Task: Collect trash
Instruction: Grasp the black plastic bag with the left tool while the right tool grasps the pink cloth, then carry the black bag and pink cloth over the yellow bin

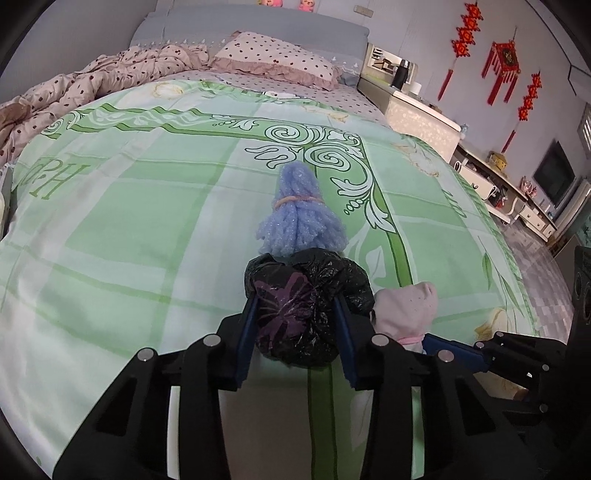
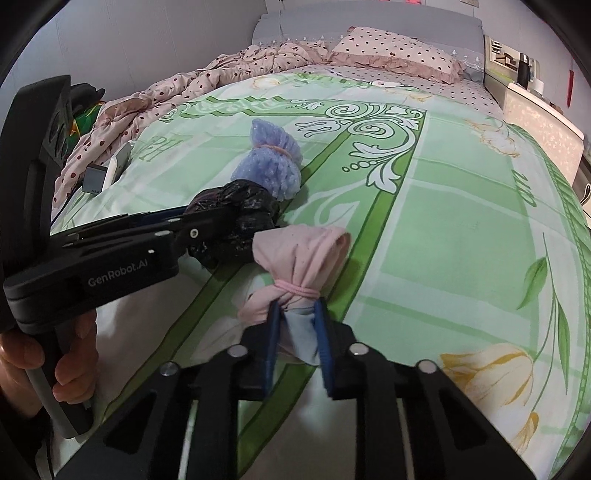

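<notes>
- Green floral bedspread (image 1: 147,229) (image 2: 461,236) across almost the whole bed, running from the near edge toward a grey headboard (image 1: 258,22) at the far end.
- Crumpled pink spotted quilt (image 1: 74,92) (image 2: 177,88) heaped along the far left, with a matching spotted pillow (image 1: 273,55) (image 2: 395,50) at the far end of the bed.
- White cabinets (image 1: 424,118) along the right wall, under red hanging ornaments (image 1: 502,62), seen from the left wrist.
- 3 bundles of trash lying close together on the bedspread, mid-bed toward the near edge.
- Black crumpled plastic bag (image 1: 310,302) (image 2: 236,221) in the middle, touching the blue one beyond it.
- Left gripper (image 1: 299,325) (image 2: 218,221) clamped around the black crumpled plastic bag, a blue finger (image 1: 248,332) pressed into each side.
- Blue foam bundle (image 1: 299,210) (image 2: 271,166) farthest away, tied around its waist with a pink elastic (image 1: 299,200) (image 2: 280,150), lying free.
- Pink cloth bundle (image 1: 406,306) (image 2: 299,254) nearest and to the right of the black bag, tied with a pink band (image 2: 297,290).
- Right gripper (image 2: 297,332) (image 1: 439,341) clenched on the near tail of the pink cloth bundle, just below that band.
- Bare hand (image 2: 70,362) wrapped around the left tool's handle, at near left in the right wrist view.
</notes>
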Tool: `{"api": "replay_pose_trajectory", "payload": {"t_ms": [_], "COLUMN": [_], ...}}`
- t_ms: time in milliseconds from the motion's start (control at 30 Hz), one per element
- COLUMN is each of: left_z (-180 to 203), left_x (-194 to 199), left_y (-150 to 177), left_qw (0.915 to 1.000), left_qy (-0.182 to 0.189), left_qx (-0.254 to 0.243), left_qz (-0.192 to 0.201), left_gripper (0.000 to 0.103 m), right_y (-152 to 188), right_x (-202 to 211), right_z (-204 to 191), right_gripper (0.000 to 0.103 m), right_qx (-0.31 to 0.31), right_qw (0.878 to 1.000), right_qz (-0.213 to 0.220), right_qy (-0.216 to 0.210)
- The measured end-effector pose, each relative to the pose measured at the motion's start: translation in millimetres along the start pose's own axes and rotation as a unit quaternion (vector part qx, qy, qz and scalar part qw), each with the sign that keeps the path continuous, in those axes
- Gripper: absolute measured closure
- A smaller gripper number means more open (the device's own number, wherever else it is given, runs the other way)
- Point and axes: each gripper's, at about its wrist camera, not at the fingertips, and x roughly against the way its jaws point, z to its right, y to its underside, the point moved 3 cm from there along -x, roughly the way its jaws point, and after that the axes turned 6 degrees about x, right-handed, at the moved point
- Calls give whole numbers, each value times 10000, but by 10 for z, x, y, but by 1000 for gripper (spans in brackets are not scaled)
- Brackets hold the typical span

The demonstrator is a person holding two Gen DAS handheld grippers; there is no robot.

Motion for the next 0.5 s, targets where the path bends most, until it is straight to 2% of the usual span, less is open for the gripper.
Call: {"api": "replay_pose_trajectory", "payload": {"t_ms": [167, 500], "left_z": [-62, -281], "left_x": [157, 708], "left_y": [-37, -41], "left_qw": [10000, 9989], "left_qy": [-4, -336], "left_qx": [4, -164], "left_qz": [63, 272], "left_gripper": [75, 78], "right_y": [38, 115], "right_x": [76, 542], "right_z": [87, 207], "right_gripper": [90, 95], "right_qx": [-145, -386], "right_qw": [9999, 9986], "right_qz": [1, 218], "right_qy": [80, 276]}}
